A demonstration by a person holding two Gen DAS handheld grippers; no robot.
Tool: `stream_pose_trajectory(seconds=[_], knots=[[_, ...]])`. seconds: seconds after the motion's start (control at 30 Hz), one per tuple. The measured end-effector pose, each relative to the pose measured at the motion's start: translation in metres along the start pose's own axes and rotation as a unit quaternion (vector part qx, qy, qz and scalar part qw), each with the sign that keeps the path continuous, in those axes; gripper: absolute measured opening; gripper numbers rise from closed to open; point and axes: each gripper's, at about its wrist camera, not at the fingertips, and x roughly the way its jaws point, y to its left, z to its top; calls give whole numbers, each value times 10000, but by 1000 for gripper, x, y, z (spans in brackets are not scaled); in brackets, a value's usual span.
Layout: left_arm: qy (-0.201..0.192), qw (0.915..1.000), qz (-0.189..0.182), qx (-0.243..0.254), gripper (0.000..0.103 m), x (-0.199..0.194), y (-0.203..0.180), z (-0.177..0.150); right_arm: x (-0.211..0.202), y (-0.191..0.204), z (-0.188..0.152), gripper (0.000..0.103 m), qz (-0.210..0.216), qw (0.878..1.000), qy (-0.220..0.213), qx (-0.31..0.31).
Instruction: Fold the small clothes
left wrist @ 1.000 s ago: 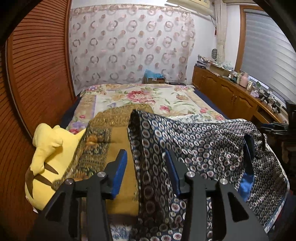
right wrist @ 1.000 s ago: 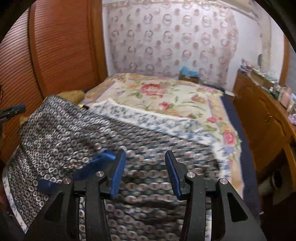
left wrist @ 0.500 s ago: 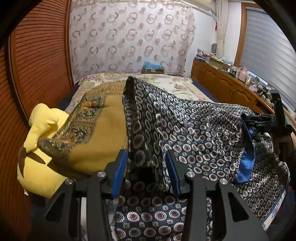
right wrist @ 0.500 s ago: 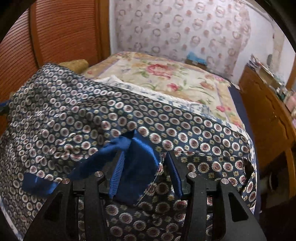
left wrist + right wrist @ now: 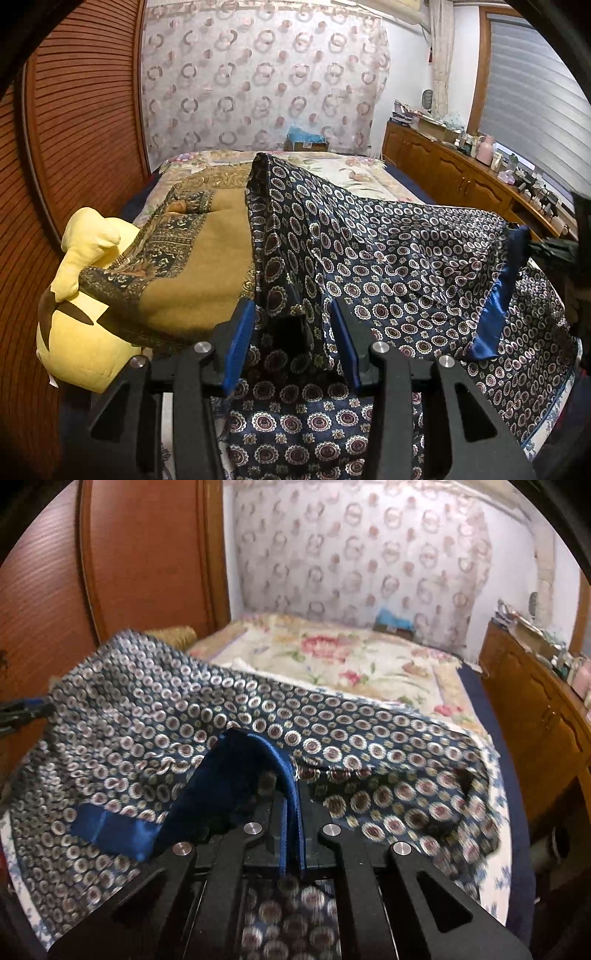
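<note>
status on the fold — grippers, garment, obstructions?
Right gripper jaws just closed, shut on blue satin band. Left gripper jaws apart, fold of patterned garment between them. Mustard cloth and yellow plush lie alongside.

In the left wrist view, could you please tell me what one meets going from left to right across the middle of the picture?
Wooden slatted wall → yellow plush toy → mustard patterned cloth → navy circle-print garment → its blue satin band → wooden cabinets.
</note>
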Motion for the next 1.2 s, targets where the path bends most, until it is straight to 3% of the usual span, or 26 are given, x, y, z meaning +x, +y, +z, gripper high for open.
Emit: stream_pose_trajectory(seconds=[0.3,0.37,0.6,0.67,0.73,0.87,1.2], knots=[[26,10000,6,-36,41,2,1,-2,-36,3,-51,2,117,9994,237,223],[22,10000,-2,-40,41,2,1,-2,-44,2,-59,10,75,9993,291,236],[-8,10000,3,-46,41,2,1,-1,-85,-14,-64,23,-252,9991,24,345],[-15,10000,-10,-51,41,2,0,-1,-95,-22,-57,38,-473,9980,-162,380],[-30,10000,-35,-44,41,1,-2,-2,-101,-31,-51,44,-683,9961,-321,453],[-45,10000,-42,-8,41,-3,-3,-5,-95,-52,-47,46,-979,9929,-305,600],[-18,10000,-51,-4,32,-3,-4,-12,-37,-106,-63,46,-1156,9866,500,1037]])
